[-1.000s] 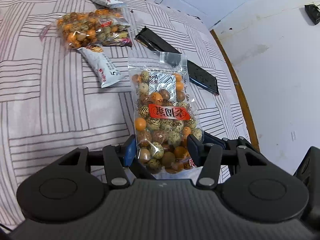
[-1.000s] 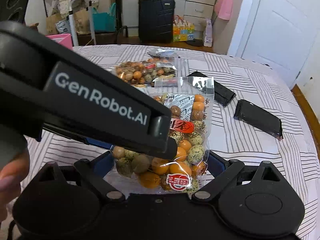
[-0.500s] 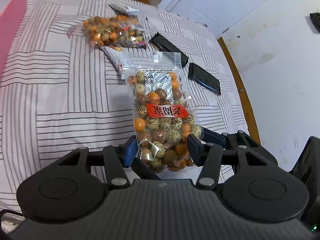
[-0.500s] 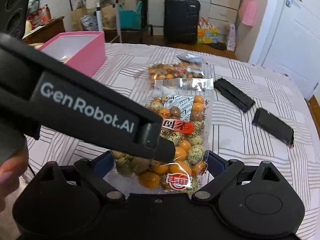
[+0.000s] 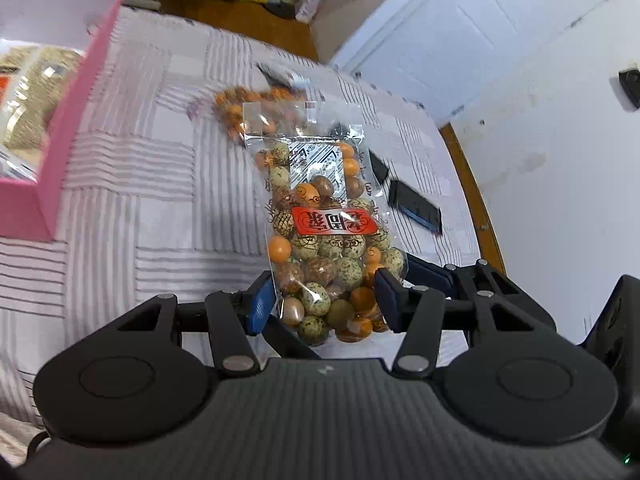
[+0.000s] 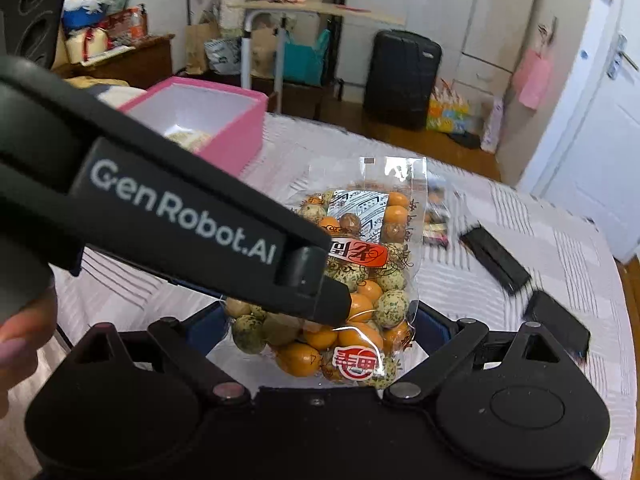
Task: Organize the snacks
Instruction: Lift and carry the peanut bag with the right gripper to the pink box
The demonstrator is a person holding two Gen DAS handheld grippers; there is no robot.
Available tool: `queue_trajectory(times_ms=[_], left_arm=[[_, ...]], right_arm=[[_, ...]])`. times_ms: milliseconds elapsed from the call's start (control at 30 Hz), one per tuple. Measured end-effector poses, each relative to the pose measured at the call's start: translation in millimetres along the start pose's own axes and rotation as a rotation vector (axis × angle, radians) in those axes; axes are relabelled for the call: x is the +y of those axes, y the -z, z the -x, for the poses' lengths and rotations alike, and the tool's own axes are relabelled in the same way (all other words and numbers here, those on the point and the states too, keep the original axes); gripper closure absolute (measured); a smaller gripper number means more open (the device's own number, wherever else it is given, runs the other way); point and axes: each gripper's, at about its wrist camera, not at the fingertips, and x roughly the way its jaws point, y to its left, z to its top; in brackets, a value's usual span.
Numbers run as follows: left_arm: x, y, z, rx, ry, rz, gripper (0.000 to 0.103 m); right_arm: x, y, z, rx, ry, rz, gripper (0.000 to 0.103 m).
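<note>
A clear bag of orange, speckled and brown coated nuts (image 5: 324, 220) with a red label hangs upright above the striped bed cover (image 5: 140, 200). My left gripper (image 5: 324, 300) is shut on its lower part, blue pads pressed against both sides. In the right wrist view the same bag (image 6: 372, 264) stands between the fingers of my right gripper (image 6: 323, 320), which closes on its bottom. The left gripper's black housing (image 6: 180, 208) crosses that view and hides the bag's left side. A pink box (image 5: 80, 92), white inside with packets in it, stands at the left (image 6: 236, 136).
A second bag of nuts (image 5: 240, 108) and a small silver packet (image 5: 280, 76) lie further back on the bed. Two flat black packets (image 6: 496, 256) (image 6: 556, 320) lie to the right. A person's fingertips (image 6: 16, 344) show at the left edge. Beyond the bed stands a black suitcase (image 6: 400, 76).
Both grippers have risen with the bag and swung left. The pink box has come into view, and the packets on the bed now sit farther back.
</note>
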Motion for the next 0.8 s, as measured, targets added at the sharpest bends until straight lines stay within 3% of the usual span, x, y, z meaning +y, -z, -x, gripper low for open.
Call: queue_trajectory(times_ms=[133,267,467,800], left_arm=[[13,-13,23,-0.062,-0.040,-0.021,0.052],[48,-29,43,-0.100,-0.060,0.059,0.052],[83,-54,74,-0.177,-0.188,0.090,0.051],[150,-95,88,-0.168,-0.339,0.147,0.051]], right_arm=[[8,-20,-8,-0.058,-0.050,0.003,0.005],[26,-44,-28,-0.081,-0.127,0.038,0.005],[58,-80,-54,-0.106,-0.267,0.053,0.005],[108,-104,-107,-0.111,-0.449,-0.018,0.005]])
